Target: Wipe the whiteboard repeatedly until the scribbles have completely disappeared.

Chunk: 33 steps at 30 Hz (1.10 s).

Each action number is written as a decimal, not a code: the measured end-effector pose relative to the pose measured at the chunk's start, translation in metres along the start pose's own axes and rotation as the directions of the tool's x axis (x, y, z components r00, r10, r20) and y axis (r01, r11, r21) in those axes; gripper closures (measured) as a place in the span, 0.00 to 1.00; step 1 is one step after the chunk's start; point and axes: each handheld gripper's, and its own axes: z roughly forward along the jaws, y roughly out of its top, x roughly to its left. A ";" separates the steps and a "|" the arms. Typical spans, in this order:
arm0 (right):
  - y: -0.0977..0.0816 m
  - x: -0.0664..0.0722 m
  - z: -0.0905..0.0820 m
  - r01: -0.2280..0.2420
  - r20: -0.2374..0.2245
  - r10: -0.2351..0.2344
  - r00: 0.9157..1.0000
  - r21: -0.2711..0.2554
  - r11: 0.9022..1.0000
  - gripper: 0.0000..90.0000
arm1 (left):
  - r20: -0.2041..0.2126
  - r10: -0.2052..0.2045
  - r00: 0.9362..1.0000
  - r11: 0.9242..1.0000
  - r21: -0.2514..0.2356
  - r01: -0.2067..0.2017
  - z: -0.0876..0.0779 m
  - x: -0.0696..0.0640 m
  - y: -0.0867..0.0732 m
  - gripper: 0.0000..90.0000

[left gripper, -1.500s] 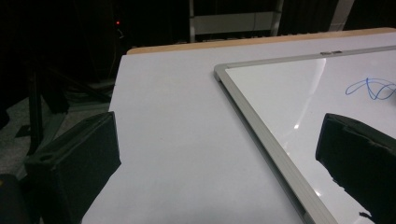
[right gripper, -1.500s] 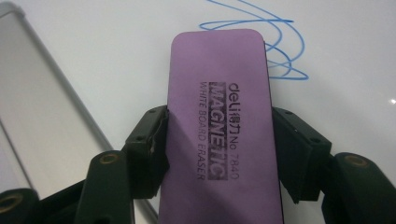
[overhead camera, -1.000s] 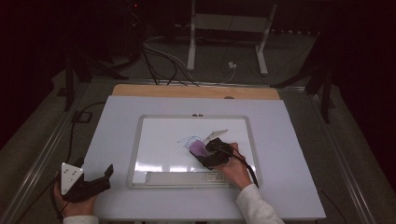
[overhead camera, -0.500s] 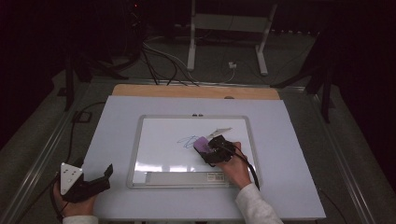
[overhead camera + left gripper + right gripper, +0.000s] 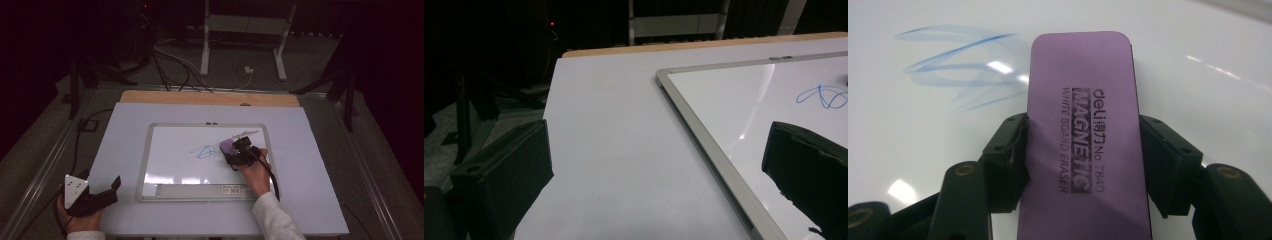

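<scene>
A purple magnetic whiteboard eraser [image 5: 1083, 125] lies flat on the whiteboard [image 5: 175, 170], and my right gripper [image 5: 1080, 145] is shut on its long sides. In the high view the eraser [image 5: 227, 146] and right gripper [image 5: 239, 152] sit right of the board's middle. A blue scribble [image 5: 204, 151] lies just left of the eraser, and in the right gripper view the scribble [image 5: 955, 55] looks partly smeared. My left gripper [image 5: 112, 190] rests open and empty on the table near the board's front left corner. The left gripper view looks between its jaws at the board's frame [image 5: 704, 135] and the scribble [image 5: 824, 96].
A pale pen-like thing [image 5: 245, 133] lies on the board just beyond the right gripper. The grey table mat [image 5: 125, 135] surrounds the board, with a wooden strip [image 5: 210, 97] at its far edge. Cables [image 5: 170, 60] and stand legs [image 5: 280, 55] lie on the floor beyond.
My right gripper has slid the eraser to the right and slightly away across the board, uncovering the blue scribble. The left gripper has stayed where it was.
</scene>
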 end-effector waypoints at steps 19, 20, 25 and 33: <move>0.008 0.014 0.006 0.035 -0.010 -0.035 0.999 0.007 0.999 0.46 | 0.000 -0.002 1.000 1.000 0.000 0.002 0.000 0.000 0.000 0.01; 0.009 0.015 0.006 0.034 -0.006 -0.034 0.999 0.010 0.999 0.46 | 0.001 -0.002 1.000 1.000 0.000 0.002 0.001 0.000 0.000 0.01; 0.007 0.032 0.007 0.116 -0.120 -0.114 0.986 0.009 0.993 0.46 | 0.004 0.005 1.000 1.000 0.001 -0.005 0.001 -0.002 0.001 0.01; 0.011 0.042 0.008 0.179 -0.123 -0.175 0.977 0.018 0.984 0.46 | -0.001 -0.006 1.000 1.000 -0.005 0.006 0.000 0.000 0.000 0.01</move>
